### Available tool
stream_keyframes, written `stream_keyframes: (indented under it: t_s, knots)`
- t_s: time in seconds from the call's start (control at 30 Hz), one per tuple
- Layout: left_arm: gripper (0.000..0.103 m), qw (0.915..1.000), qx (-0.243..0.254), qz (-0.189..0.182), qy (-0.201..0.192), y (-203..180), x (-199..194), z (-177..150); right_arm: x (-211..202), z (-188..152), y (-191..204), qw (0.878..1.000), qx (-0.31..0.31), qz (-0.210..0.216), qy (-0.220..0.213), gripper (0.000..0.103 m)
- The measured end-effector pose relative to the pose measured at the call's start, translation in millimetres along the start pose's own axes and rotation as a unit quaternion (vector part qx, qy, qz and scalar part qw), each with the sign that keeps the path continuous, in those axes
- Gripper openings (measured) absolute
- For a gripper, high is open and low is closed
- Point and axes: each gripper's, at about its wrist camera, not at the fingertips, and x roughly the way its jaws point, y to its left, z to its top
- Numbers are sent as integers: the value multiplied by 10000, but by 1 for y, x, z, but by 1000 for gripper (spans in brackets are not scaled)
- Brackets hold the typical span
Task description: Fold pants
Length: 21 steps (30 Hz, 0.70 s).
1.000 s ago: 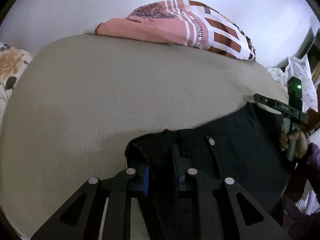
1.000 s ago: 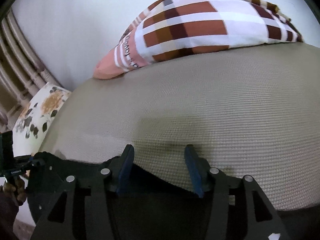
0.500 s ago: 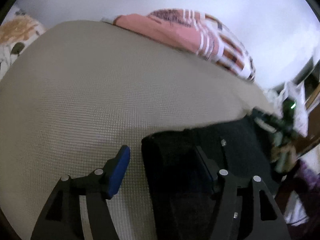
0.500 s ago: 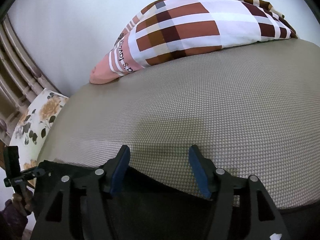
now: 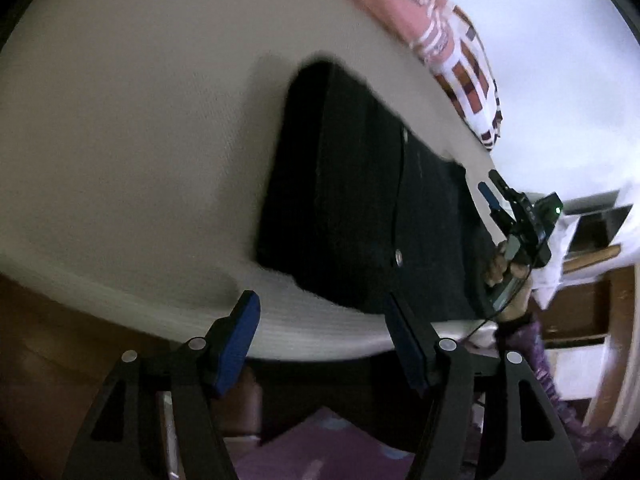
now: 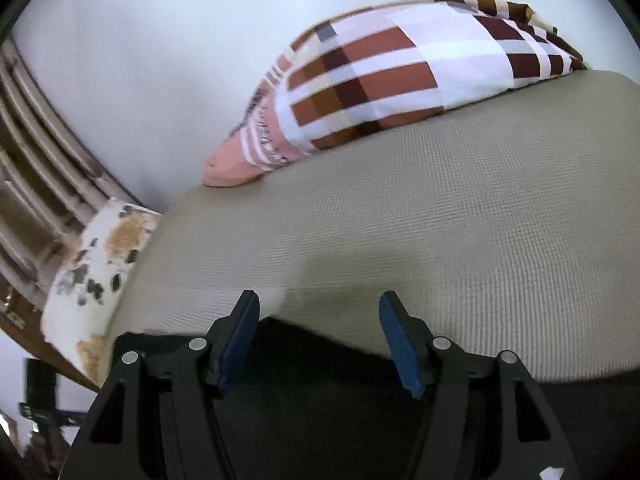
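Your left tool [image 5: 320, 332] hangs wide open and empty off the bed [image 5: 120, 120]; the right tool [image 6: 318, 328] gapes empty over the black pants [image 5: 360, 208], folded flat. Next likely: regrip an edge.

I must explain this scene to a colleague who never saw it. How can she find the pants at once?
Look at the wide beige bed. Near its front edge lies a flat black rectangle, the folded pants, with the checked pillow behind. It is the only black cloth there, with a small silver button.
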Motion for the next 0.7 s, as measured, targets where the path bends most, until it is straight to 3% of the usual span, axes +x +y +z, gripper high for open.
stream_keyframes:
  t_s: [0.07,0.17,0.27,0.43,0.5,0.57,0.7]
  knots:
    - [65,9999,-23,-139,-92,-6,10,1,-9,-9,5,9999,-39,93,44,62]
    - [64,9983,3,-188,-545,-18,7,4,-21,-27,12,9997,-162,171,119,62]
    - [32,9955,397,281,-819,-36,-2,2,-32,-43,14,9995,-178,236,125,62]
    - [30,9893,763,487,-1143,-67,-15,11,-31,-65,10,9995,-78,219,205,63]
    - [29,9872,897,374,-1264,-79,-25,16,-23,-71,6,9994,27,171,310,63]
    - [29,9871,951,499,-1187,-86,-28,20,-27,-71,5,9995,70,191,229,63]
    - [29,9924,574,792,-747,-59,-14,10,-27,-71,-1,9993,207,213,224,64]
